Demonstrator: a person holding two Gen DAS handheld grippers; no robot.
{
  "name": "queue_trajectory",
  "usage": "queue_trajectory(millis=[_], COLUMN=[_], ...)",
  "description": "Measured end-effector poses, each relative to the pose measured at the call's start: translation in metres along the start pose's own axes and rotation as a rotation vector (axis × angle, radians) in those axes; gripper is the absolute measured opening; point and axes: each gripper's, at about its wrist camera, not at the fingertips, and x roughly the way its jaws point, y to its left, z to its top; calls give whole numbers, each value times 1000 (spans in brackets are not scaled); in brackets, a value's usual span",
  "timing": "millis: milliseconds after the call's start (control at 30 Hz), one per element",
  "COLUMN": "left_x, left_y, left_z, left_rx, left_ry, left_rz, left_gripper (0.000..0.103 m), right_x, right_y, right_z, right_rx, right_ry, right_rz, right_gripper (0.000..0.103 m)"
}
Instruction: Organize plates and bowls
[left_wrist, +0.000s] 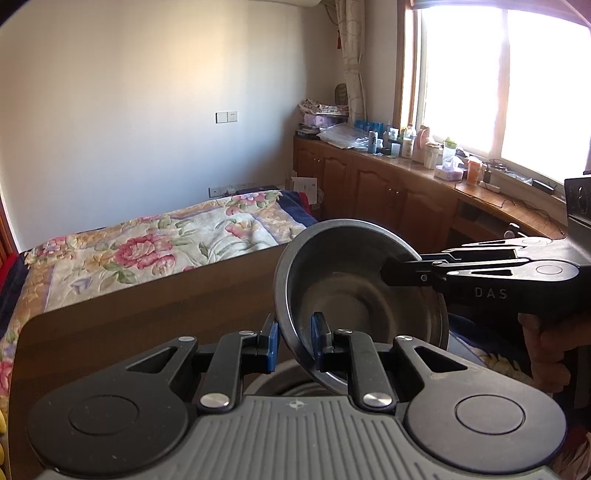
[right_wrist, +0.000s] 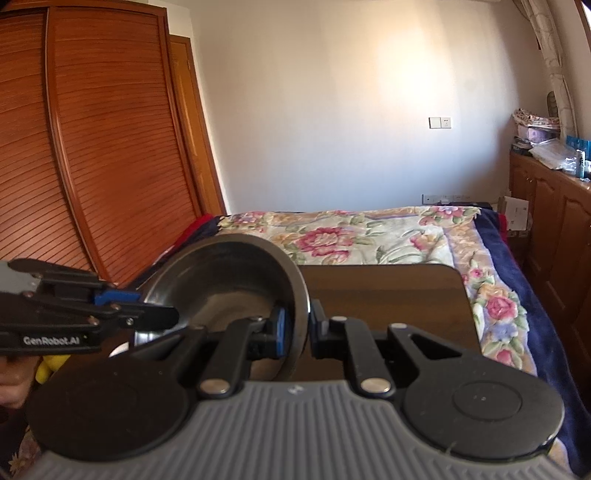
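Note:
A steel bowl (left_wrist: 354, 291) is held tilted above the brown table (left_wrist: 147, 314). My left gripper (left_wrist: 293, 345) has its blue pads either side of the bowl's near rim, with a visible gap on the left side. My right gripper (left_wrist: 402, 275) comes in from the right and pinches the bowl's right rim. In the right wrist view the same bowl (right_wrist: 221, 284) stands on edge; my right gripper (right_wrist: 295, 332) is shut on its rim, and the left gripper (right_wrist: 162, 317) reaches its left rim. Another round dish (left_wrist: 288, 380) lies under the bowl, mostly hidden.
A bed with a floral cover (left_wrist: 147, 243) lies beyond the table. A wooden cabinet counter (left_wrist: 406, 173) with bottles and boxes runs under the window. A slatted wooden wardrobe (right_wrist: 92, 147) stands at the left. A yellow object (right_wrist: 51, 365) shows at the left table edge.

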Motion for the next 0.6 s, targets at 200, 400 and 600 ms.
queue_trajectory(millis=[200,400,600], left_x=[1,3,10], left_y=[5,13,12], left_z=[-27,-49,-67], left_rx=[-26,-57,-73], left_ry=[6,21,35], left_rz=[9,6,10], left_gripper=[20,20,20], right_x=[3,7,13], right_y=[14,21,22], right_z=[-19,-38,-52], right_rx=[-21,-7,26], right_ry=[12,30,52], right_rz=[12,29,44], right_gripper=[15,15,15])
